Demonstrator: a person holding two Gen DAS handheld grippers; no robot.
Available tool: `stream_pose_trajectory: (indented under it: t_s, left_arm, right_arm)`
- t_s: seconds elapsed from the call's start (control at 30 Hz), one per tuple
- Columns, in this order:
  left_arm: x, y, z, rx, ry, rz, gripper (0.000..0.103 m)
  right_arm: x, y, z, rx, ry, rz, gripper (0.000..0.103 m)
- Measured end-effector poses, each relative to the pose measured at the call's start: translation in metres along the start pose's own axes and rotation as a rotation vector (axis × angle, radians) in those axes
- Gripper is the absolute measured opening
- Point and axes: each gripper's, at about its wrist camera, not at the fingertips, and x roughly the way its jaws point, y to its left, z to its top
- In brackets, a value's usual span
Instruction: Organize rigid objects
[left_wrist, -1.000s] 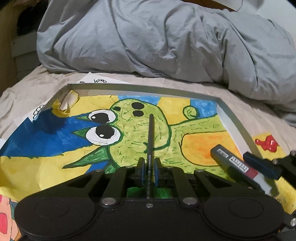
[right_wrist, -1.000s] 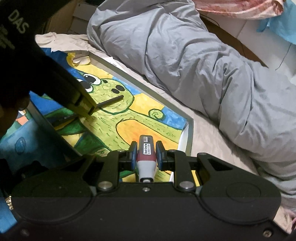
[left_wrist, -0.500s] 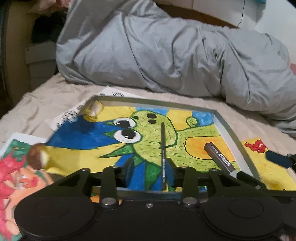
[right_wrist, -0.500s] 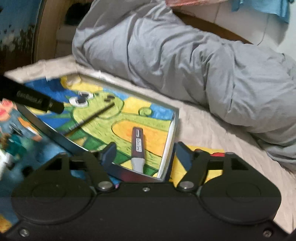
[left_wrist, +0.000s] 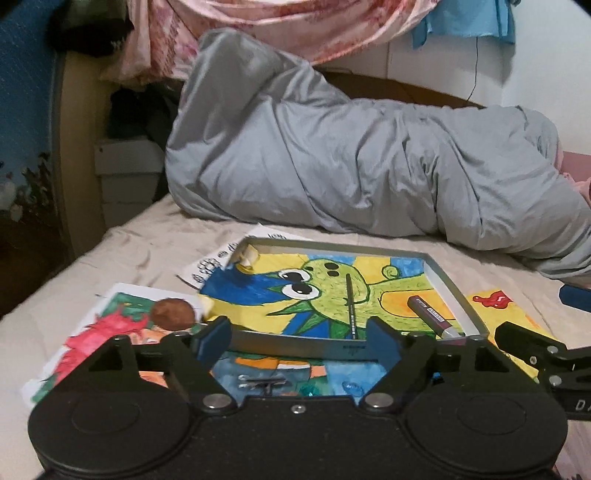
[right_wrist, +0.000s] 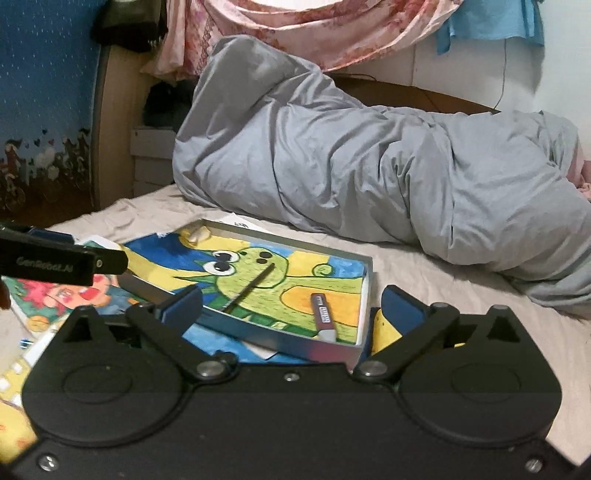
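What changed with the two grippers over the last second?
Both let go and drew back. The left gripper released the thin black pencil; the right gripper released the maroon-and-grey marker. Both now stand open. Pencil and marker stayed lying in the shallow grey box on the green-creature drawing.

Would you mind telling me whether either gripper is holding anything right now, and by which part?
Nothing is held. The left gripper and right gripper are both open; the pencil and marker lie in the tray.

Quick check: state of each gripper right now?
Left gripper: open, holding nothing; the pencil lies in the tray.
Right gripper: open, holding nothing; the marker lies in the tray.
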Motion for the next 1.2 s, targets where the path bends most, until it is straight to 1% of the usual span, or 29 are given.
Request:
stream_pose_trajectory:
  t_s: [0.07,0.17,0.3,0.47,0.63,0.8,0.9,1.07,1.2]
  left_arm:
    - [-0.015,0.002,-0.004,-0.001,-0.017,0.021,0.091]
    - [-0.039,0.004,-0.012,0.007,-0.039,0.052,0.097]
    - [-0.067,0.008,-0.023,0.007,-0.054,0.079,0.102]
    - [-0.097,0.014,-0.034,0.010,-0.066,0.102,0.102]
    - [-0.121,0.019,-0.040,-0.003,-0.072,0.109,0.102]
    - [-0.139,0.021,-0.049,-0.003,-0.073,0.124,0.102]
    - [-0.146,0.023,-0.056,0.005,-0.060,0.121,0.102]
    - [-0.147,0.029,-0.063,-0.012,-0.037,0.130,0.102]
    - [-0.147,0.029,-0.065,-0.009,-0.041,0.141,0.102]
  right_arm:
    - [-0.014,0.005,-0.002,0.017,-0.005,0.012,0.102]
    - [-0.037,0.010,-0.006,0.036,-0.004,0.029,0.102]
    - [-0.058,0.019,-0.014,0.075,-0.004,0.051,0.102]
    - [-0.097,0.031,-0.022,0.090,-0.002,0.051,0.102]
    - [-0.123,0.036,-0.029,0.118,0.008,0.038,0.102]
    - [-0.135,0.029,-0.036,0.162,0.031,0.039,0.102]
    - [-0.141,0.029,-0.039,0.168,0.037,0.042,0.102]
    - [-0.144,0.032,-0.040,0.161,0.040,0.029,0.102]
    - [-0.141,0.035,-0.038,0.149,0.050,0.014,0.102]
